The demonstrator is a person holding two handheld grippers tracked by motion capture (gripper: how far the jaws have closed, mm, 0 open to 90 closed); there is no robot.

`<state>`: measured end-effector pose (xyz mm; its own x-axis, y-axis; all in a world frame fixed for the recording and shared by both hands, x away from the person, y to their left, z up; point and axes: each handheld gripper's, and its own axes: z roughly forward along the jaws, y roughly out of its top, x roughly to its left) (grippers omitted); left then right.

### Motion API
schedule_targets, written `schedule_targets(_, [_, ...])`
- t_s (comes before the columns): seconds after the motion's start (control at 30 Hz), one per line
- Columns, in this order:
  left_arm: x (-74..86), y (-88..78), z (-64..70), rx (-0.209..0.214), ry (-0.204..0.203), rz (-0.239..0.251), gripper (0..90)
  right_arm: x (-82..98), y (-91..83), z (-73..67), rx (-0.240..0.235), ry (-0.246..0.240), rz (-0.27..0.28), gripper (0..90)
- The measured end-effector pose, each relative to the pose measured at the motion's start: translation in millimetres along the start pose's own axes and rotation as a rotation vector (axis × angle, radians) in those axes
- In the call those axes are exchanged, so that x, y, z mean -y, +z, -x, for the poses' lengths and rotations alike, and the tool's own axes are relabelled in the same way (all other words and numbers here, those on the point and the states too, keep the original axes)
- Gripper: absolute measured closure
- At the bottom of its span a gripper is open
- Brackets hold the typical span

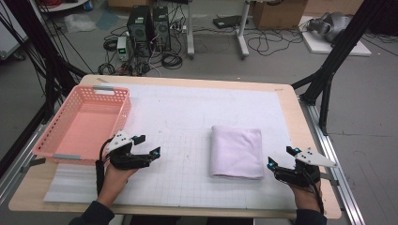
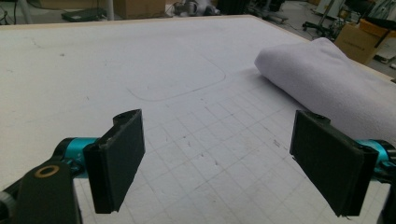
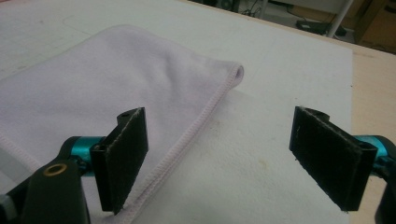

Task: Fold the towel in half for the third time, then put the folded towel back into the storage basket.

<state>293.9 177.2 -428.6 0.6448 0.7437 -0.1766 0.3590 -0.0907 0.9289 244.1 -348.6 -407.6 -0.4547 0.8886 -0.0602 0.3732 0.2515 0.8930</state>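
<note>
Centre-right of frame: folded lilac towel (image 1: 236, 151) lies flat. Left gripper (image 1: 146, 145) and right gripper (image 1: 281, 158) both wide open, empty. Next: pinch hemmed edge squarely, lift evenly toward pink basket (image 1: 57, 143).

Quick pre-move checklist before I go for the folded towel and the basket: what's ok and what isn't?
1. Left gripper open, nothing between the pads: ok.
2. Right gripper open, nothing between the pads: ok.
3. Folded towel lies flat on the white mat, folds intact: ok.
4. Right gripper's near pad hangs over the towel's stitched edge, the other over bare mat; touching or not: cannot tell.
5. Pink basket at the table's left, nothing inside: ok.
6. Mat between towel and basket free of objects: ok.
</note>
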Motion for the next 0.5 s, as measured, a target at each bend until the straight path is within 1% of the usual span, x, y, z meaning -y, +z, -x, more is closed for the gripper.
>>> schedule_targets(0.13, [0.2, 0.3, 1.3, 0.005, 0.001, -0.002, 18.6, 2.0, -0.4, 2.0, 0.006, 0.007, -0.005, 18.2])
schedule_targets(0.37, [2.0, 4.3, 2.8, 0.018, -0.002, -0.021, 18.8, 2.6, -0.8, 2.7, 0.014, 0.008, -0.007, 18.2])
schedule_targets(0.43, [2.1, 4.9, 2.8, 0.026, 0.0, -0.022, 18.8, 3.2, 0.2, 3.4, 0.016, 0.008, -0.01, 18.2])
schedule_targets(0.5, [1.9, 5.8, 3.5, 0.036, -0.007, -0.023, 18.8, 4.2, 0.8, 3.7, 0.018, 0.007, -0.017, 18.2])
